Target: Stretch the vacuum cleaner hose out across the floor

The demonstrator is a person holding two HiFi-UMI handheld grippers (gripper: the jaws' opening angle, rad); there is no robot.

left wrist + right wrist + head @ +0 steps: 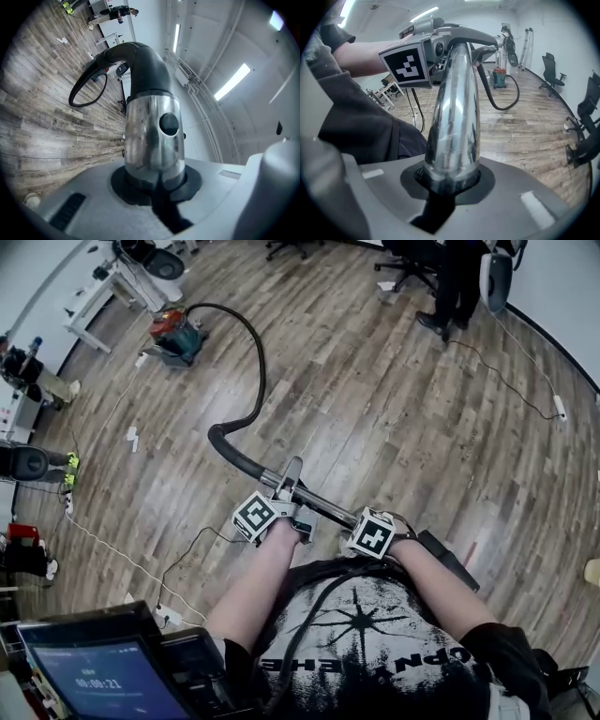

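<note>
A teal vacuum cleaner [176, 337] stands far off at the upper left. Its black hose [255, 362] curves across the wooden floor up to a bent black handle [230, 451], which joins a shiny metal wand [323, 506]. Both grippers hold that wand level in front of the person. My left gripper [291, 491] is shut on the wand [152, 140] near the handle, with the hose [84, 89] looping beyond it. My right gripper [364, 521] is shut on the wand [454, 122] farther back. The right gripper view shows the left gripper's marker cube [408, 65], the hose [506, 103] and the vacuum cleaner [499, 77] ahead.
A person [455, 287] stands by office chairs [408, 263] at the top right. Thin cables [122, 554] and a power strip [560, 407] lie on the floor. White desks [94, 296] line the left wall. A lit screen [103, 671] sits at the bottom left.
</note>
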